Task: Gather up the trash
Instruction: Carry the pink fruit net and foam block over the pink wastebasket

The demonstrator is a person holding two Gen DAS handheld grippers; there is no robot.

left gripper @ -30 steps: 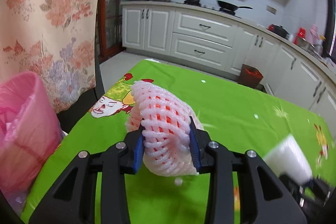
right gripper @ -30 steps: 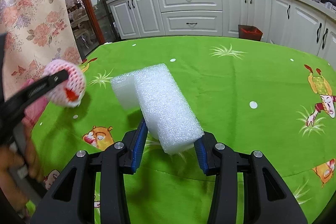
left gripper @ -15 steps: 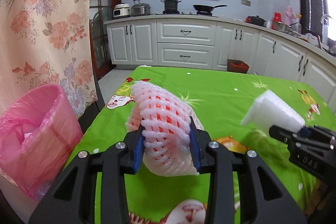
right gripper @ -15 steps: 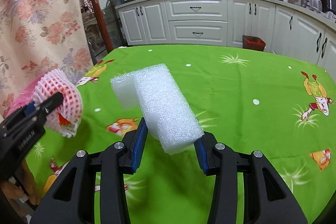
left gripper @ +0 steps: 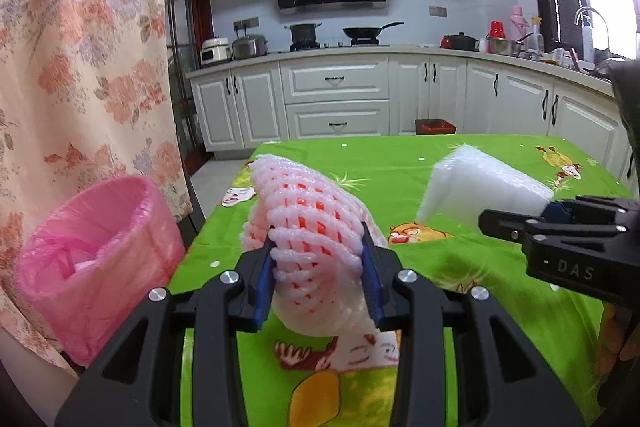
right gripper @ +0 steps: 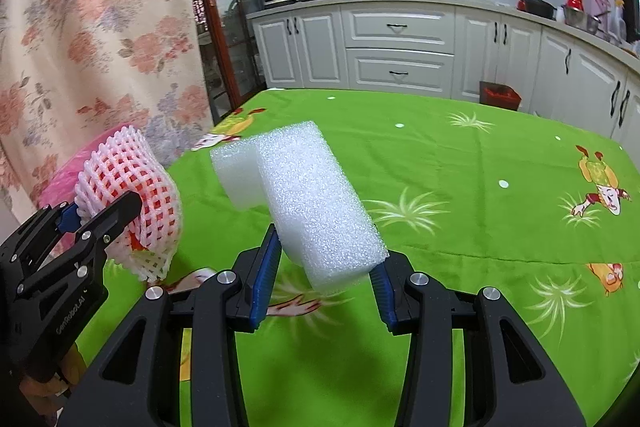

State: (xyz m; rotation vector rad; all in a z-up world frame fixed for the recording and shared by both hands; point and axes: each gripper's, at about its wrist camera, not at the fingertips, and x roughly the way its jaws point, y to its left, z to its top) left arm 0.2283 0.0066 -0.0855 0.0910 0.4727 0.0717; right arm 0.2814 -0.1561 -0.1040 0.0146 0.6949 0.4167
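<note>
My left gripper (left gripper: 318, 283) is shut on a pink-and-white foam fruit net (left gripper: 312, 223), held above the left edge of the green table (left gripper: 400, 171). The same net (right gripper: 132, 199) and the left gripper (right gripper: 100, 215) show at the left of the right wrist view. My right gripper (right gripper: 324, 267) is shut on a white L-shaped foam block (right gripper: 308, 195), also held over the table. That block (left gripper: 480, 187) and the right gripper (left gripper: 552, 211) appear at the right of the left wrist view. A pink-lined trash bin (left gripper: 96, 259) stands beside the table's left edge, below and left of the net.
A floral curtain (left gripper: 80, 67) hangs behind the bin. A dark chair back (left gripper: 192, 211) sits between bin and table. White kitchen cabinets (left gripper: 336, 99) run along the far wall, with a small dark bin with a red liner (right gripper: 500, 95) on the floor before them.
Both grippers have travelled along the table with their loads still gripped. The pink bin has come further into the left wrist view, and the right gripper now shows closer beside the left one.
</note>
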